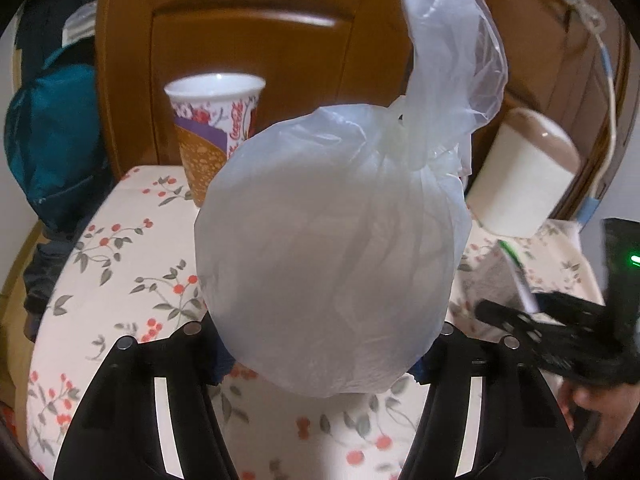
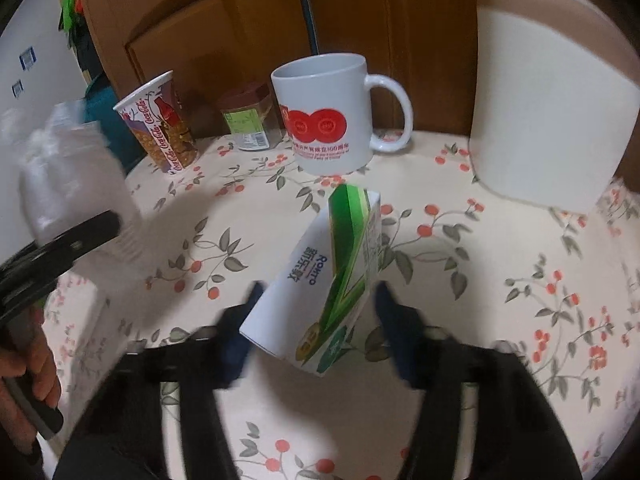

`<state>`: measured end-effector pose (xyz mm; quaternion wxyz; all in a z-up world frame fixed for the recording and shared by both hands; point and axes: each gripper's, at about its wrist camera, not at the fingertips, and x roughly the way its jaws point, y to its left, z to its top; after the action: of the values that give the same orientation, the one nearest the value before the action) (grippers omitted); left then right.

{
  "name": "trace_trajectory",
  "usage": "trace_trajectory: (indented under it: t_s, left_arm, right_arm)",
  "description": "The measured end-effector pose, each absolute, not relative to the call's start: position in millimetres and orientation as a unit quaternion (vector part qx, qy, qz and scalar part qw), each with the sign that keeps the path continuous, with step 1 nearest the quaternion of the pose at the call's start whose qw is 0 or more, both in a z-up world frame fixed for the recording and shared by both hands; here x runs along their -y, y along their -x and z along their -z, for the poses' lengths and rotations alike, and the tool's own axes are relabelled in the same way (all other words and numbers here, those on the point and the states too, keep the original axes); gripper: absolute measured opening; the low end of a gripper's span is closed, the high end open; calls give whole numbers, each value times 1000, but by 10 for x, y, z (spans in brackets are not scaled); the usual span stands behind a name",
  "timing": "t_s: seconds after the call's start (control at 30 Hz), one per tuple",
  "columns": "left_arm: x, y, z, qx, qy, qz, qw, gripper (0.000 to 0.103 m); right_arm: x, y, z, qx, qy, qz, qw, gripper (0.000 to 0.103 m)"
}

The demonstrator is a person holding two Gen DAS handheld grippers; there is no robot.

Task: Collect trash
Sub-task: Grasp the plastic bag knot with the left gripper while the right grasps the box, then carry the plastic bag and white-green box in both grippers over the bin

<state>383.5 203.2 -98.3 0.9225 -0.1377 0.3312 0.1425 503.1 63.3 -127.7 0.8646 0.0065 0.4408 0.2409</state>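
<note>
A tied, translucent white plastic bag (image 1: pixel 328 248) fills the middle of the left wrist view. My left gripper (image 1: pixel 320 364) has a pad against each of its lower sides. The right wrist view shows the same bag (image 2: pixel 76 184) blurred at the left edge. A white and green carton (image 2: pixel 320 276) hangs tilted over the floral tablecloth (image 2: pixel 480 280), with my right gripper (image 2: pixel 318 296) shut on it, blue pads on both long sides. In the left wrist view the carton (image 1: pixel 506 276) shows at the right.
A Coca-Cola paper cup (image 2: pixel 160 124), a brown-lidded jar (image 2: pixel 248 120) and a white mug (image 2: pixel 328 120) stand along the table's far edge before a wooden panel (image 2: pixel 200 20). A white canister with a brown lid (image 2: pixel 548 120) is far right. A teal bag (image 1: pixel 52 140) hangs left.
</note>
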Motion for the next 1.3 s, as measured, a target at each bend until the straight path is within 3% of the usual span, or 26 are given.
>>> trace_trajectory:
  t_s: [0.03,0.07,0.13,0.43,0.77,1.07,1.3]
  left_arm:
    - [-1995,-3768,936,-326,134,-145,925,62]
    - [-1947,-3678,878,-319,128,-151,927,62]
    - [-1892,-3571,822,-315,124,-148,929,62]
    - [-1512,-2869,559,-294,121,-118,941,62]
    - [-934,-1937,529,-278,149,-49,948,63]
    - [-447,-1274,967,-319,147,-10,936,63]
    - [-207,-1022,1348,-360,152,1,920,63]
  right_arm:
    - [-629,-5026,1279,-440,-5,-241,865,39]
    - [-612,-5016,1279,-439,-3,-242,865,27]
    - [-567,-4987,1271,-439,-10,-251,863,19]
    - [-239,-4269,781,-385,2,-275,881,19]
    - [532,-2749,282,-320,7,-324,890,19]
    - [1070,-1665,532,-345,10,-332,878,19]
    - [1240,-1308,927,-383,3,-322,866,19]
